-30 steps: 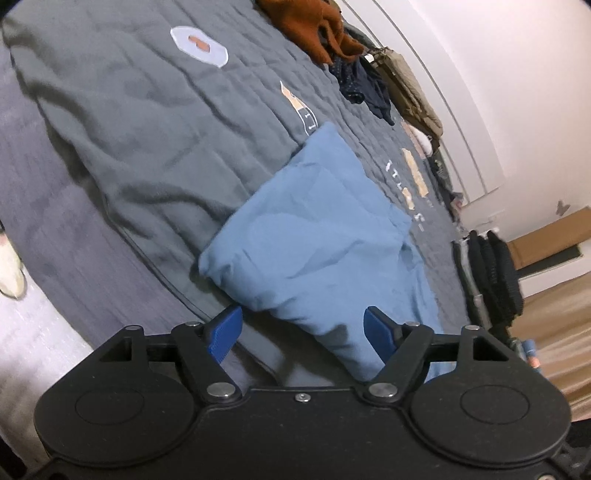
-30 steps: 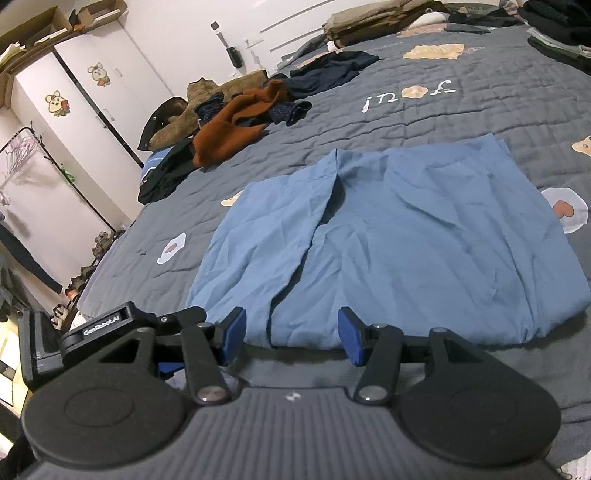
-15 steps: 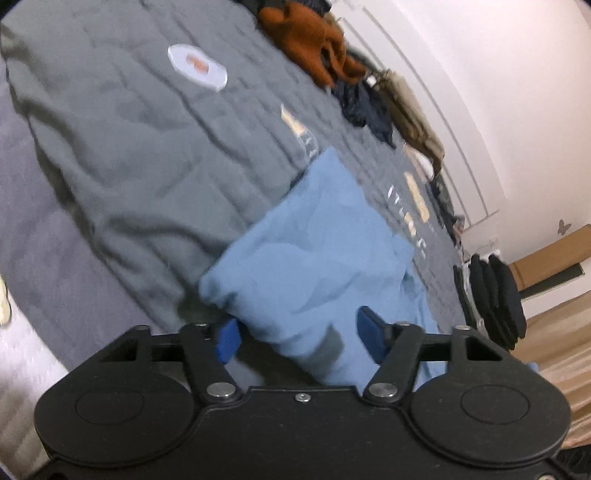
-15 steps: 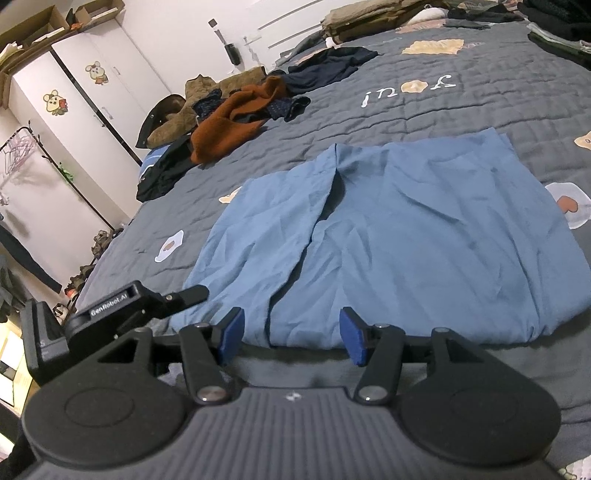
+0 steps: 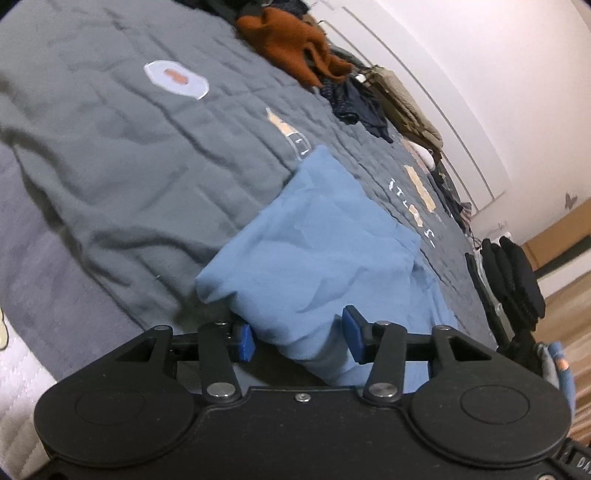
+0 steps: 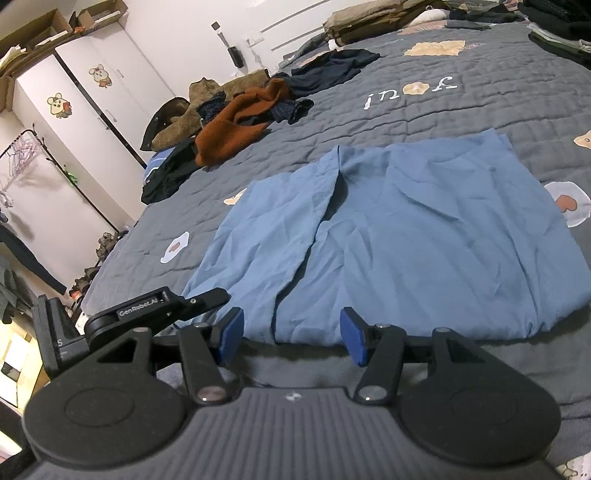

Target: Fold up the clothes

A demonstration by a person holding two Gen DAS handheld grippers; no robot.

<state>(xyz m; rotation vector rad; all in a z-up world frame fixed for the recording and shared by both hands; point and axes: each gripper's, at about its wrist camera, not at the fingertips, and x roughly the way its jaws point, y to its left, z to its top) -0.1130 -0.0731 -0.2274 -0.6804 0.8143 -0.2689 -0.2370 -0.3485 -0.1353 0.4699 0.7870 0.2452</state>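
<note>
Left gripper point(image 5: 299, 338): blue pads part-way apart, jaws having just been closing; a bunched corner of the blue garment point(image 5: 325, 251) sits between them and meets the left pad, while a narrow gap shows at the right pad. No firm grip visible.

Right gripper point(image 6: 291, 336): jaws apart, nothing between them; the near hem of the blue garment point(image 6: 406, 236) lies just beyond the pad tips, on the bed, untouched.

Blue garment: spread mostly flat on the grey quilt point(image 6: 480, 110), a lengthwise fold line running down its middle; the corner at the left gripper is lifted and crumpled.

Left gripper body, seen from the right wrist view at lower left point(image 6: 147, 314): black, lettered "GenRobot.AI", with an "S" on the block behind it.

Grey quilt: stitched, with white script reading roughly "inoy" point(image 6: 410, 92) as seen upside down, plus egg-shaped patches point(image 6: 565, 203) and tan animal patches point(image 6: 436, 47).

Rust-orange garment point(image 6: 232, 133): heaped well beyond the blue one, among dark navy clothes point(image 6: 332, 70) and an olive-brown pile point(image 6: 184, 125). Nothing lies between the jaws and the blue garment.

Folded khaki stack point(image 6: 369, 22): far edge of bed.

Black knit items point(image 5: 513, 273): at the bed's edge, right side in the left wrist view.

White wardrobe point(image 6: 92, 92): two cartoon mouse stickers on the doors; cardboard boxes point(image 6: 37, 29) on top.

Clothes rail point(image 6: 33, 147): by the wall, hangers on it.
</note>
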